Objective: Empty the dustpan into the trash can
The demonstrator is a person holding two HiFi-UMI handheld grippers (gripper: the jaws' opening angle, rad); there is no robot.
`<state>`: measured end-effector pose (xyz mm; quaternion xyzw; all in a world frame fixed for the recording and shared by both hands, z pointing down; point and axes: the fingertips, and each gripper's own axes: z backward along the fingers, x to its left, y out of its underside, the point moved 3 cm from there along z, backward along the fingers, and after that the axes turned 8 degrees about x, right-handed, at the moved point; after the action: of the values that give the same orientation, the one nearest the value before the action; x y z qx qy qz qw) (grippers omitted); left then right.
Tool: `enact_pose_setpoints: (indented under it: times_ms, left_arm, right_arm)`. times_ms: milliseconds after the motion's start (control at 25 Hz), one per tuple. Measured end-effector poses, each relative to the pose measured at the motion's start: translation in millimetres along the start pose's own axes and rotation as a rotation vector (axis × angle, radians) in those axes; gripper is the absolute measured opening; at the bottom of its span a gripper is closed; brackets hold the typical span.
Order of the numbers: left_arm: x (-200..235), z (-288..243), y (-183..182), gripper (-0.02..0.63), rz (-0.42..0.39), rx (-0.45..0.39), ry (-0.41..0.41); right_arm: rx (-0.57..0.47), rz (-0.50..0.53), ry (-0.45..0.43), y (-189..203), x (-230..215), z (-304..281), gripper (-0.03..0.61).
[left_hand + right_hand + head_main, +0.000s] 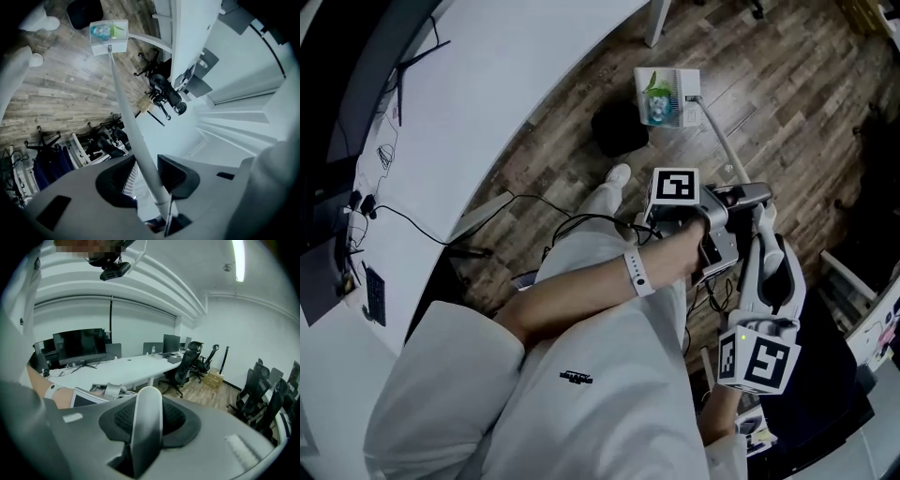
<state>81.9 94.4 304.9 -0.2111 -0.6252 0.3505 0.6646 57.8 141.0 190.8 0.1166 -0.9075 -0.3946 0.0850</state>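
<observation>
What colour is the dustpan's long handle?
White; the handle shows best in the left gripper view.

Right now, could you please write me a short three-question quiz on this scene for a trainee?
1. True or false: the dustpan is empty.
2. What is the left gripper shut on? A) the dustpan handle B) a broom C) nothing
3. Which gripper grips that handle's rounded top end?
Key: 1 false, litter lies in it; 2 A; 3 the right gripper.
</observation>
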Motion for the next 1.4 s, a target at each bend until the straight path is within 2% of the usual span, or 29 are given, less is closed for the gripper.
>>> enact_pose_setpoints:
  times_ms: [400,720,960,1400]
  left_arm:
    - [-14.4,28.2,8.0,0.129,-0.065,-0.06,0.105]
    - [-23.8,70.5,4.8,0.123,-0.081,-0.071,0.242]
    - [-16.5,90.9,3.3,0.117,-0.087,-0.082,0.327]
    - [-5.6,95.5,-2.4,0.11,-0.095,-0.102,0.422]
  right_arm:
    - [-0.086,0.202,-0.114,-0.8,24.0,12.5,0.118]
    - [-0.156,0.378,-0.192,-10.1,71.1,11.5,0.117]
    - [-0.177,0.536,-0.252,5.1,90.2,12.3,0.115]
    - [-0.184,0.639,-0.326,18.5,89.4,8.0,0.115]
